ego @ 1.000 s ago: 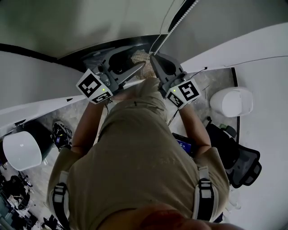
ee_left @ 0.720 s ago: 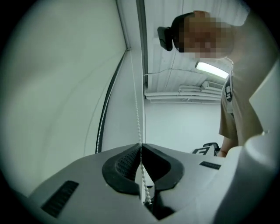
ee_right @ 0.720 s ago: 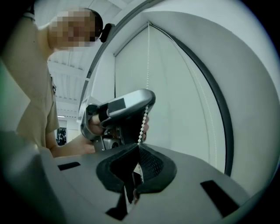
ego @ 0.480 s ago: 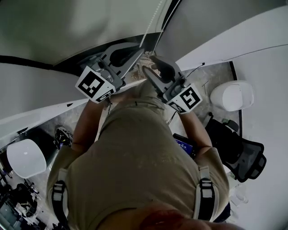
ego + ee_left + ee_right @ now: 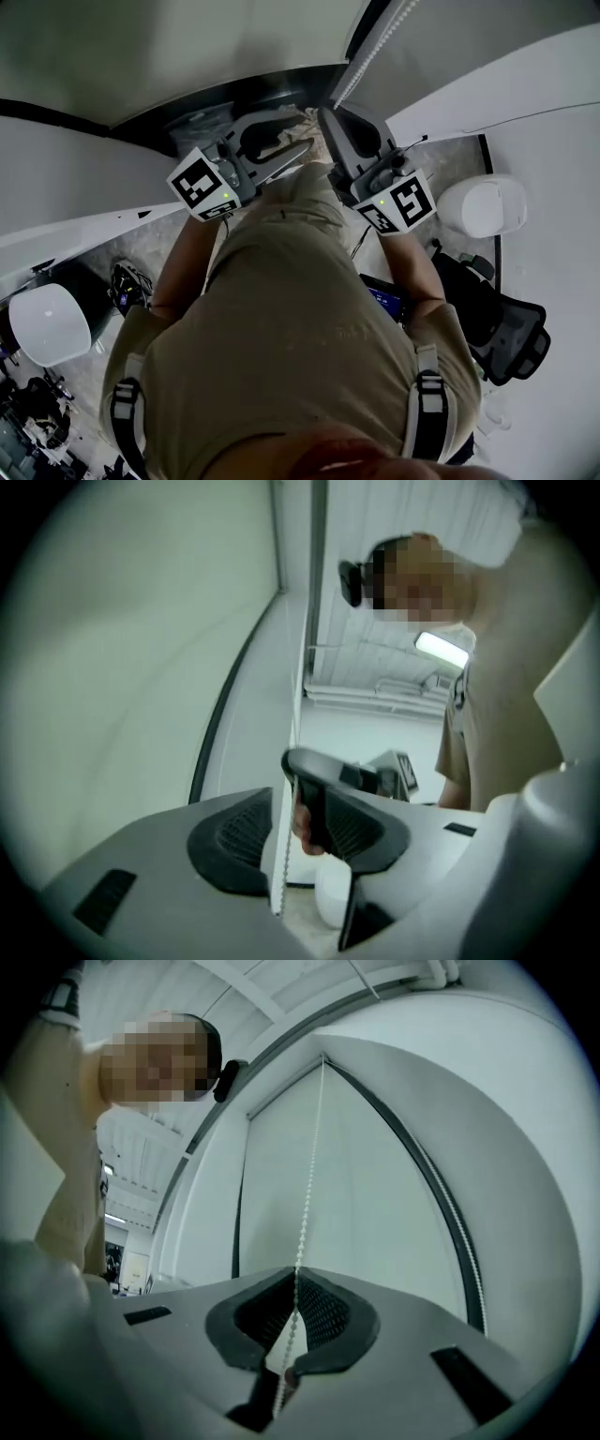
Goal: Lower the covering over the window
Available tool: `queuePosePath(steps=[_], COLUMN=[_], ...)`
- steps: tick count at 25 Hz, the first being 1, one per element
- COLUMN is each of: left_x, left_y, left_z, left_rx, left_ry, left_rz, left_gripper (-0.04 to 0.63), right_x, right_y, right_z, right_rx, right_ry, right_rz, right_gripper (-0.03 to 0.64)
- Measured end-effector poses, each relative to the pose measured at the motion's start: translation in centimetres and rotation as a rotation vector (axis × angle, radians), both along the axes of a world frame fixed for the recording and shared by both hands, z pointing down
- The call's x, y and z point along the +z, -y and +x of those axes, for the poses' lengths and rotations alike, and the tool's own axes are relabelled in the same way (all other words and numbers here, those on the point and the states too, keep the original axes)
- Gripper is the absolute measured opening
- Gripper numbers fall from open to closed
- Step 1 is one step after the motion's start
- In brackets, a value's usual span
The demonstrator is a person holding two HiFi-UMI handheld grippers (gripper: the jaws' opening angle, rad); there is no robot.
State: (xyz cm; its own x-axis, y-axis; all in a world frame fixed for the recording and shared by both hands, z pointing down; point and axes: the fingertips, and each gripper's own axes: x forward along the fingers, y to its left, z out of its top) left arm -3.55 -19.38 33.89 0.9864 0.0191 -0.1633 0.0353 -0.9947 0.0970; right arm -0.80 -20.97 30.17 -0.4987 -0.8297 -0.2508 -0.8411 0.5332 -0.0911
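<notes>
- Seen from the head view, a person [image 5: 281, 337] raises both tools to the window covering [image 5: 169, 47], a pale blind across the top of the frame. The bead chain [image 5: 373, 49] slants down from the upper right to the tips of the right hand-held gripper [image 5: 330, 114].
- The left hand-held gripper [image 5: 302, 129] is just beside the right one. Its own view shows its jaws partly apart, having just been opening. The chain runs through the gap close by one pad, unpinched.
- Only the left gripper view shows the other tool's dark jaw just beyond, and a lit ceiling lamp [image 5: 441, 649].
- The right gripper view shows its jaws nearly together, having just been closing. The pads are clamped on the chain, which climbs straight up in front of the blind.
- Only the head view takes in the floor [image 5: 450, 159], where a black office chair [image 5: 511, 342] stands at the right.
</notes>
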Motion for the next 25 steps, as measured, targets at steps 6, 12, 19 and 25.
queuePosePath(steps=[6, 12, 19, 25], left_x=[-5.4, -5.4, -1.7, 1.7], left_y=[1.8, 1.1, 1.1, -1.7], left_z=[2.4, 4.7, 1.8, 3.5], left_rx=[-0.011, 0.007, -0.044, 0.001], left_ry=[-0.061, 0.026, 0.019, 0.104], left_rz=[0.068, 0.065, 0.014, 0.051], left_gripper=[0.184, 0.025, 0.023, 0.023], right_x=[5.4, 4.7, -0.1, -3.0], right_y=[0.6, -1.0, -3.3, -1.1], right_z=[0.2, -1.6, 1.7, -0.6], right_rx=[-0.010, -0.052, -0.039, -0.019], right_ry=[-0.050, -0.056, 0.033, -0.049], right_rz=[-0.129, -0.097, 0.028, 0.043], right_gripper=[0.017, 0.018, 0.156, 0.104])
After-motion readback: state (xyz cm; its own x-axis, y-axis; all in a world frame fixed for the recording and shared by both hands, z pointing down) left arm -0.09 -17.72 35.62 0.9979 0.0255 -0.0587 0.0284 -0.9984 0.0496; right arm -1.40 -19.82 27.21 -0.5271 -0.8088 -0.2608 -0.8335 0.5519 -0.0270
